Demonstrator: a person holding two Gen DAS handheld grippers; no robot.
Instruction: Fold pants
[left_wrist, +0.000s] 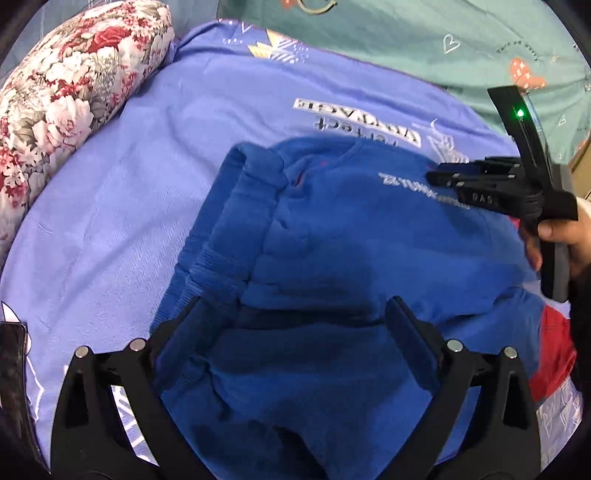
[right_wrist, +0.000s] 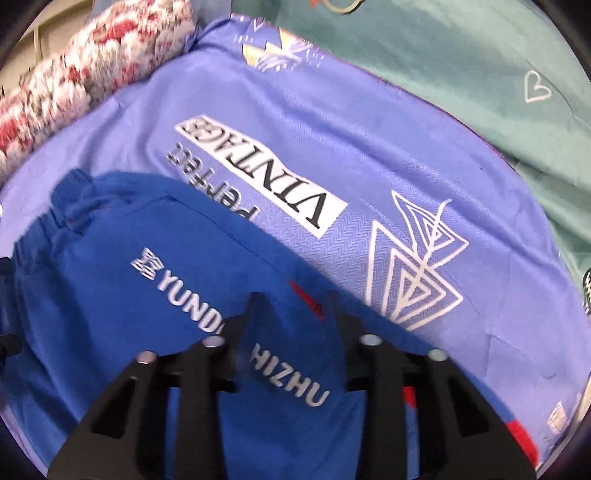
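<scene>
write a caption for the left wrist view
Open left tongs hover over folded blue pants on a lilac sheet.

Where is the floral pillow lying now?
In the left wrist view the floral pillow lies at the upper left, along the edge of the purple sheet, away from the blue pants.
</scene>
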